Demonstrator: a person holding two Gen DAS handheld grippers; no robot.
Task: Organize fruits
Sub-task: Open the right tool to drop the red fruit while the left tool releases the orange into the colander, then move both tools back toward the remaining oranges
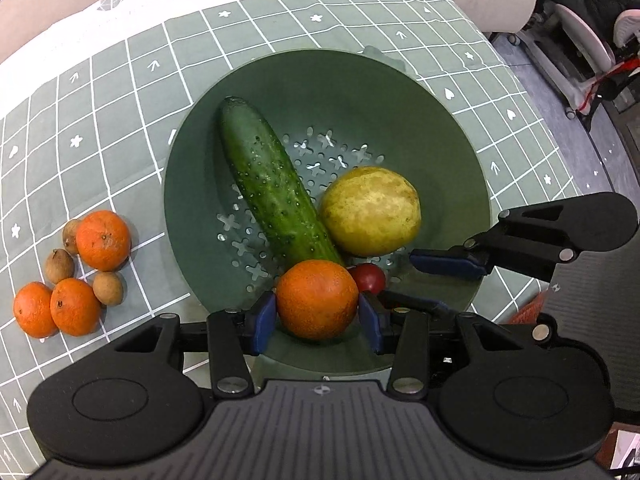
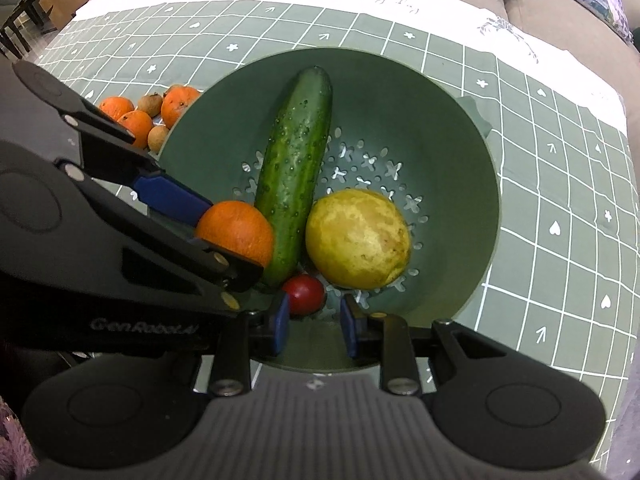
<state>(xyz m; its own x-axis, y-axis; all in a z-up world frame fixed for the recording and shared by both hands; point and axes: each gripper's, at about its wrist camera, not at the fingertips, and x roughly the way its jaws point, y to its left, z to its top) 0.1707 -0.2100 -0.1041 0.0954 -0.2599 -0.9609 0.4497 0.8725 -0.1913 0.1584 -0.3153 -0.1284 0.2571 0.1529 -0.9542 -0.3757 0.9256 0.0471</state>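
My left gripper (image 1: pixel 317 314) is shut on an orange tangerine (image 1: pixel 317 299) and holds it over the near rim of a green perforated bowl (image 1: pixel 448 148). The bowl holds a cucumber (image 1: pixel 272 184), a yellow-green guava (image 1: pixel 372 210) and a small red tomato (image 1: pixel 370 278). My right gripper (image 2: pixel 314 326) is open and empty at the bowl's near edge, just short of the tomato (image 2: pixel 304 294). In the right wrist view the left gripper (image 2: pixel 224 232) holds the tangerine (image 2: pixel 236 232) beside the cucumber (image 2: pixel 298 168) and guava (image 2: pixel 358 238).
Three more tangerines (image 1: pixel 74 306) and three small brown longans (image 1: pixel 108 288) lie on the green checked tablecloth (image 1: pixel 120 100) left of the bowl. Chairs stand beyond the table's right edge (image 1: pixel 580 52).
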